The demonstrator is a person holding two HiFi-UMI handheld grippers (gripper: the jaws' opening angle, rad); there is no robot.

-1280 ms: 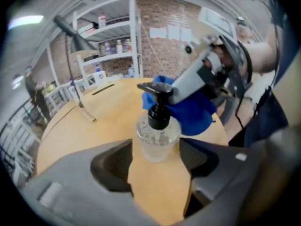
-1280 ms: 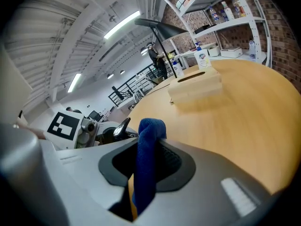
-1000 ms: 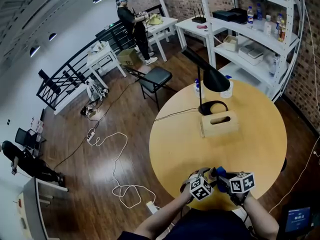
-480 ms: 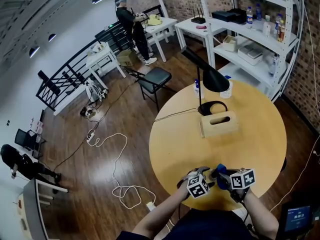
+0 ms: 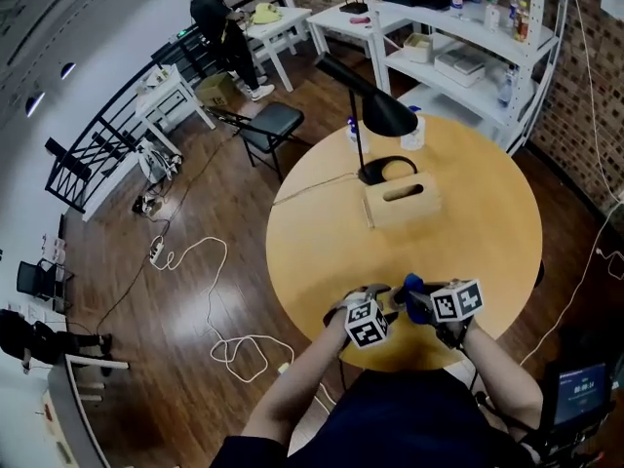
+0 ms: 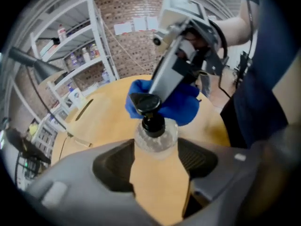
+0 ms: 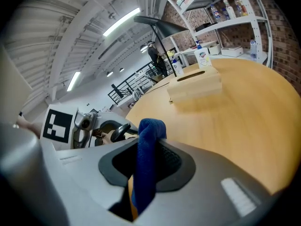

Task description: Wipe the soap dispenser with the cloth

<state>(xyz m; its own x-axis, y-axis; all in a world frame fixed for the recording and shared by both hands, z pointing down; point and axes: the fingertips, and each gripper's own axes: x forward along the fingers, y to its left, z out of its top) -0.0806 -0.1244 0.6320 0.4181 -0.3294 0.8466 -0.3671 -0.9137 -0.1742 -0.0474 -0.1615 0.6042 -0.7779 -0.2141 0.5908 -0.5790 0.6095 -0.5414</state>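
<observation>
At the near table [image 5: 468,222] edge, low centre of the head view, your left gripper [image 6: 156,150] clamps the dispenser [image 6: 151,134] by its clear body, jaws wide and just closed in. Just beyond, your right gripper [image 7: 149,149] pinches the blue cloth [image 6: 181,105], bunched at the black pump head. Wiping looks under way. Next, drag the cloth round the neck while your left holds steady. The dispenser is clear, round and black-capped.

I note the head view looks steeply down on the table [image 5: 487,242]; both gripper views sit low, close, sharing its top.
</observation>
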